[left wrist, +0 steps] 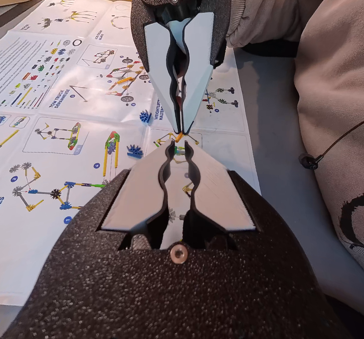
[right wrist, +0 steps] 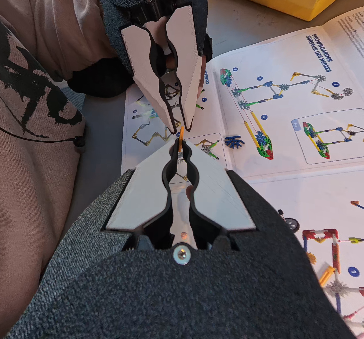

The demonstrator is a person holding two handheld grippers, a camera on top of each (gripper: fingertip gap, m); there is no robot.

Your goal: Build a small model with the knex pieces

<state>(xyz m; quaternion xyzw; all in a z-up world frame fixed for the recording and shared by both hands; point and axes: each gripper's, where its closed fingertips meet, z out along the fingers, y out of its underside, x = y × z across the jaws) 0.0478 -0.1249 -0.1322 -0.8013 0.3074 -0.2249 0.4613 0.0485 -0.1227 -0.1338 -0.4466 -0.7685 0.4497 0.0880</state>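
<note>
2 connectors (left wrist: 145,116) on sheet (left wrist: 82,101), left of grippers.

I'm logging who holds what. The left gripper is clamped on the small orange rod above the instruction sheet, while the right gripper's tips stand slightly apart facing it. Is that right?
Not quite: the grippers are swapped. The right gripper is clamped on the small orange rod above the instruction sheet, as the right wrist view shows; the left gripper is the one whose tips stand slightly apart, facing it.

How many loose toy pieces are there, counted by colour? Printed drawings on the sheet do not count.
Blue connectors: 2
Orange rod: 1, held in the right gripper, its tip between the open fingers of the left gripper
Total: 3
</note>
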